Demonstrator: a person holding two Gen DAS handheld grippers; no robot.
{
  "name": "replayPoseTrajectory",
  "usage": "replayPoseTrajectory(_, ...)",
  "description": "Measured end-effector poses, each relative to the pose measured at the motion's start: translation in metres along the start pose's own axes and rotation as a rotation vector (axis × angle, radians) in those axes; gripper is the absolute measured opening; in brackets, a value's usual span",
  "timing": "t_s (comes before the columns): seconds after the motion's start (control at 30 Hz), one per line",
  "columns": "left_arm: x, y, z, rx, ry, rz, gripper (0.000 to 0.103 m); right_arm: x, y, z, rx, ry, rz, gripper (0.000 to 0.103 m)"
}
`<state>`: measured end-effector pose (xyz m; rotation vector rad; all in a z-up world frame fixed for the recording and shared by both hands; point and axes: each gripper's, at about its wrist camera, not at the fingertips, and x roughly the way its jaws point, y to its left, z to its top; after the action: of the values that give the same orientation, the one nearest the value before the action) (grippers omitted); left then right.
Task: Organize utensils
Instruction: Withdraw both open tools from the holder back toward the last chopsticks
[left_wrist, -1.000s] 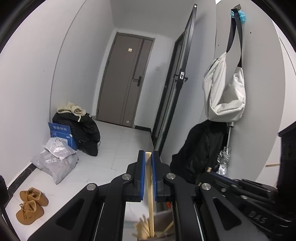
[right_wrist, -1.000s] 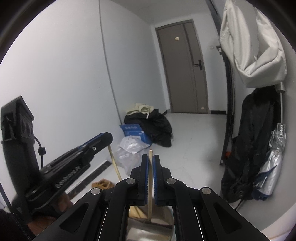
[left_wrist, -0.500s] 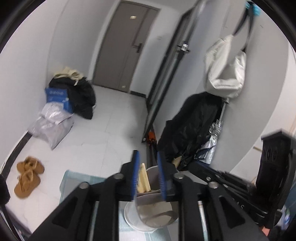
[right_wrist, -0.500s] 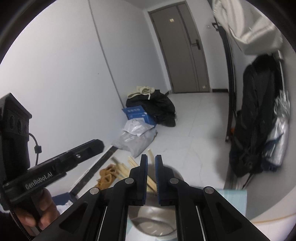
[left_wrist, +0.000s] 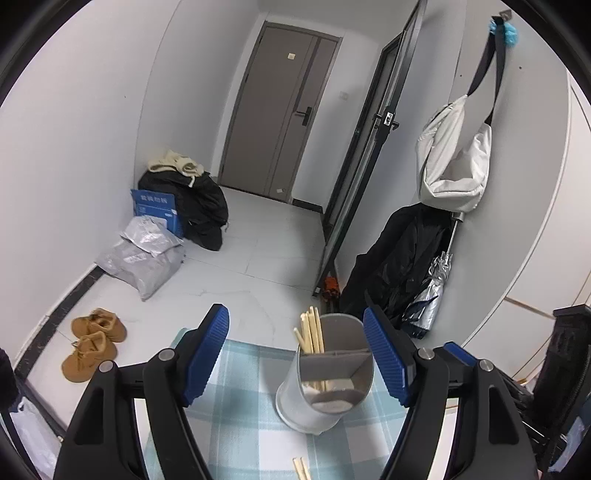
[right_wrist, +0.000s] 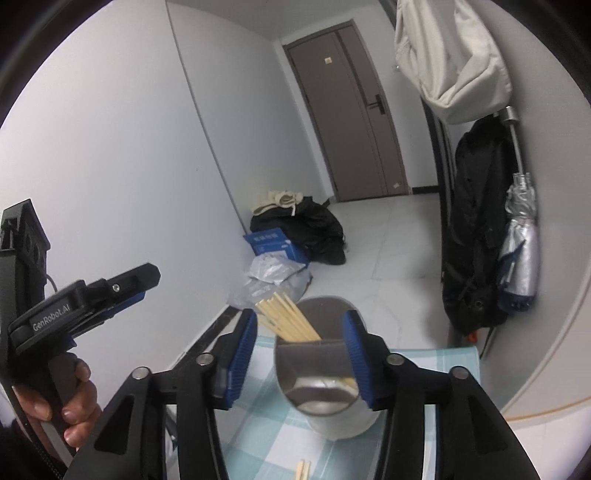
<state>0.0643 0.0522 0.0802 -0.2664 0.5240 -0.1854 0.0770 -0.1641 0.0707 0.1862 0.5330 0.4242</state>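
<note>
**Both grippers let go above the holder**

Left wrist view: a second ago the left gripper (left_wrist: 295, 354) was pinched on one upright chopstick; its jaws have just been opening and now stand spread, with nothing pressed between the blue pads (left_wrist: 207, 350). The metal holder (left_wrist: 325, 384), then barely visible at the bottom edge, now shows whole on the checked cloth (left_wrist: 240, 406), close to the cloth's far edge, standing between the pads nearer the right one, apart from both. A bundle of chopsticks (left_wrist: 312, 332) stands in its far left compartment, long axis near upright, tips up and leaning slightly left. Two more chopstick ends (left_wrist: 301, 469) lie on the cloth at its near edge.

Right wrist view: the right gripper (right_wrist: 301, 354) also held a single stick before; its jaws have just been opening and are now apart, framing the holder (right_wrist: 325, 384) without gripping. The chopsticks (right_wrist: 286, 317) fan up and to the left out of it. A hand (right_wrist: 70, 402) holds the left gripper's handle at lower left.
</note>
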Motion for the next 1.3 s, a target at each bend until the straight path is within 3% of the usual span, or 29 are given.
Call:
replayPoseTrajectory(0.37,-0.029,-0.018,-0.034,0.076,-0.009,0.071,0.082,-0.053,0.008,-0.037,0.006,-0.085,-0.048,0.073)
replayPoseTrajectory(0.7,-0.033,-0.019,-0.072,0.093,-0.004,0.121,0.093,-0.075,0.018,-0.075,-0.044,-0.109,-0.104,0.083)
replayPoseTrajectory(0.97,-0.022,-0.012,-0.097,0.105,0.035,0.128,0.096,-0.066,0.008,-0.105,-0.03,-0.054,-0.141,0.084)
replayPoseTrajectory(1.3,0.008,0.007,-0.131,0.07,0.116,0.144,0.096,-0.038,-0.008,-0.138,-0.008,0.092,-0.176,0.084)
